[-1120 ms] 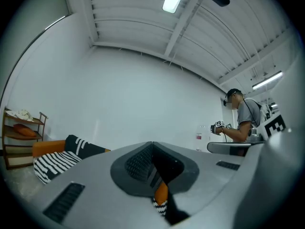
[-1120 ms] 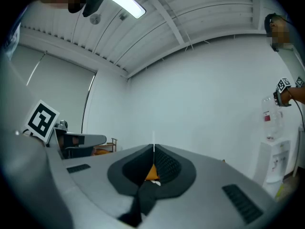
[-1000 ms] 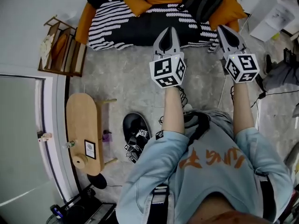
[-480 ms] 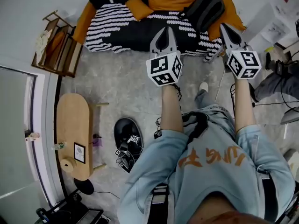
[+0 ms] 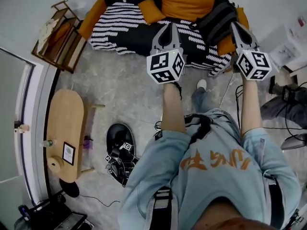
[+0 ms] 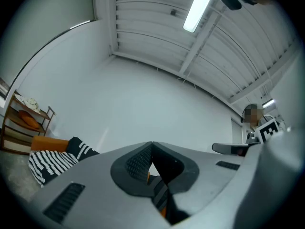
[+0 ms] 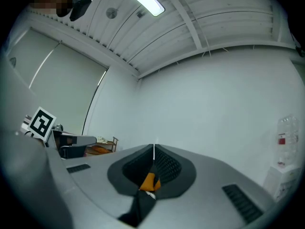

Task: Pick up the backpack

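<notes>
The dark grey backpack [image 5: 217, 19] leans against orange cushions [image 5: 184, 1] at the right end of a couch covered by a black-and-white striped blanket [image 5: 120, 25]. My left gripper [image 5: 167, 27] is shut and empty, held over the blanket to the left of the backpack. My right gripper [image 5: 236, 27] is shut and empty too, by the backpack's right edge; whether it touches is unclear. In the left gripper view the jaws [image 6: 152, 144] meet at their tips in front of a white wall. The right gripper view shows the same [image 7: 153, 148], with a sliver of orange cushion [image 7: 149, 180] below.
A wooden rack [image 5: 60, 35] stands left of the couch. A low wooden table [image 5: 64, 128] with small items lies along the left wall, black sandals [image 5: 120, 145] beside it. White boxes [image 5: 291, 42], cables and another person's legs [image 5: 283, 107] sit at the right.
Both grippers have moved forward toward the couch and a little up, still shut. The couch and backpack now sit closer under their tips.
</notes>
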A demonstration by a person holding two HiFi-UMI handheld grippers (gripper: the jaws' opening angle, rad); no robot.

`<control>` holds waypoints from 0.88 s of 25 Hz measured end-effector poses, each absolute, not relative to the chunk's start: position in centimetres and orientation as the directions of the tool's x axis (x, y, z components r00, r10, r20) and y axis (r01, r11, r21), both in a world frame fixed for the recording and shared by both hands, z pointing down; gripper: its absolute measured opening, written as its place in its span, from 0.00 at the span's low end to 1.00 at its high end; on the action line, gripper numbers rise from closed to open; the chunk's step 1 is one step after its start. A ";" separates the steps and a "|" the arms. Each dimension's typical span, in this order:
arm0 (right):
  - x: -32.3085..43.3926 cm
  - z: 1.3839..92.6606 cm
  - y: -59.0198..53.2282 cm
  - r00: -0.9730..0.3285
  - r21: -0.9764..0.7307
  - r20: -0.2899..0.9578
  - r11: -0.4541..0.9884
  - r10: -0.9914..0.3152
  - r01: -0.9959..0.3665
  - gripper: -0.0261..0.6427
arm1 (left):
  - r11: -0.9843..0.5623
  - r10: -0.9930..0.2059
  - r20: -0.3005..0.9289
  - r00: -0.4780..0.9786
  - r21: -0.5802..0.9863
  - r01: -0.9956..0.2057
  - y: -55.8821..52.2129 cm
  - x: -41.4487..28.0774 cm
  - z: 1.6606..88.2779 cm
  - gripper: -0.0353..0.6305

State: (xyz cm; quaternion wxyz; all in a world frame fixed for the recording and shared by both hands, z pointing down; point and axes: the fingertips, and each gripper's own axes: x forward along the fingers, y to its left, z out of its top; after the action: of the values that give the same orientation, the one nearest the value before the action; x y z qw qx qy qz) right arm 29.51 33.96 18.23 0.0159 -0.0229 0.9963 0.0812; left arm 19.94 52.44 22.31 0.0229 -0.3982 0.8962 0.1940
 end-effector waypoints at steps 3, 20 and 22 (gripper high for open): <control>28.2 18.7 31.7 -0.998 0.138 -0.036 0.989 -0.055 -0.060 0.08 | 0.599 -0.722 -0.188 -0.666 0.314 -0.737 50.4 18.4 22.2 0.09; 13.0 31.2 9.9 -0.982 -0.119 0.136 0.981 -0.134 -0.150 0.08 | 0.585 -0.808 0.128 -0.575 0.286 -0.759 27.6 4.5 32.9 0.09; 10.7 31.8 6.4 -0.977 -0.138 0.151 0.976 -0.148 -0.169 0.08 | 0.578 -0.815 0.154 -0.559 0.280 -0.766 23.9 2.0 33.4 0.09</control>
State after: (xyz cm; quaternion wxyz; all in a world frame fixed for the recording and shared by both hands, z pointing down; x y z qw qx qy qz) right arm 10.70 6.44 31.77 -0.0700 -0.0797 0.9915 -0.0754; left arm 2.00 23.90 33.37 -0.1343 -0.4501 0.8781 0.0907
